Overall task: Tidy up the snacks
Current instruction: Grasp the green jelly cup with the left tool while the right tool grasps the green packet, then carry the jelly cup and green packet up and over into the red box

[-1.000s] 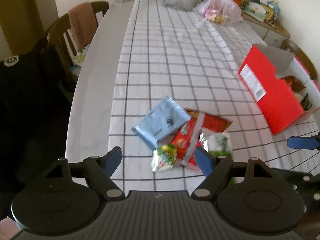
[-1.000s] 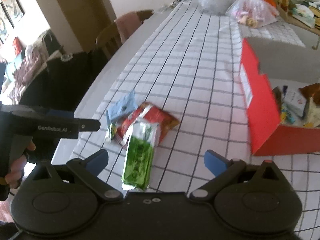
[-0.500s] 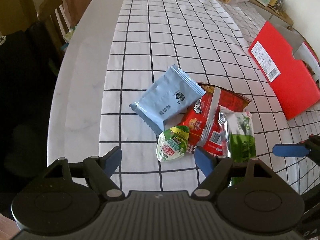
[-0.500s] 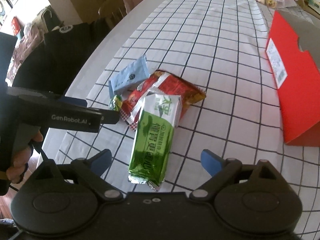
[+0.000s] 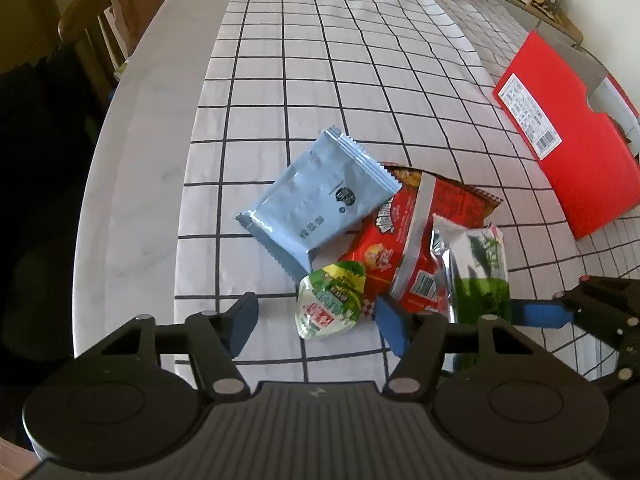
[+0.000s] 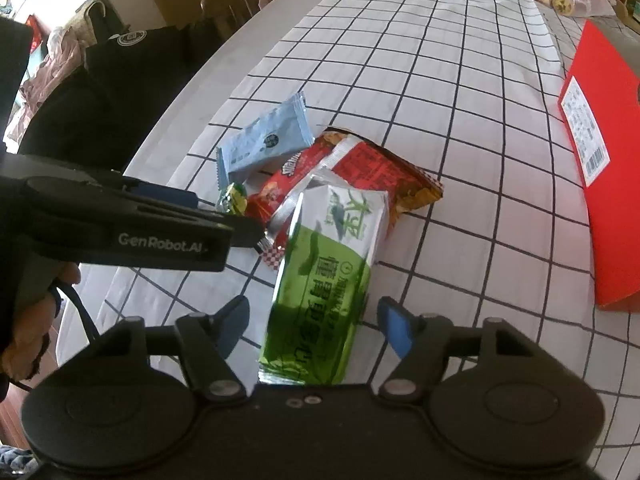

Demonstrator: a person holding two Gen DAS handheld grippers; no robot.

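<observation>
Left gripper (image 5: 316,318): jaws closing, set either side of the small green cup (image 5: 331,301); pads not yet seen to press on it, nothing held. Right gripper (image 6: 312,326): jaws closing, astride the near end of the green pack (image 6: 326,288); a gap is seen on both sides, nothing held.

Step in hand: judged to be the first pick-up, one snack per gripper.

Next move: the closing is to be finished until the pads bite, then each snack lifted clear of the heap and carried to the red box (image 5: 568,152), well apart on the right. The green pack rests partly on the red bag (image 5: 416,248), so some dragging may be expected.

Other snacks: blue pouch (image 5: 316,200), overlapping the red bag's far corner.

Surface: table (image 5: 132,168), pale, under a white cloth (image 5: 320,60) with a dark grid.

Room: wooden chair (image 5: 92,20) draped with a pink towel; plastic bags at the far end; dark clothing at the left edge.
</observation>
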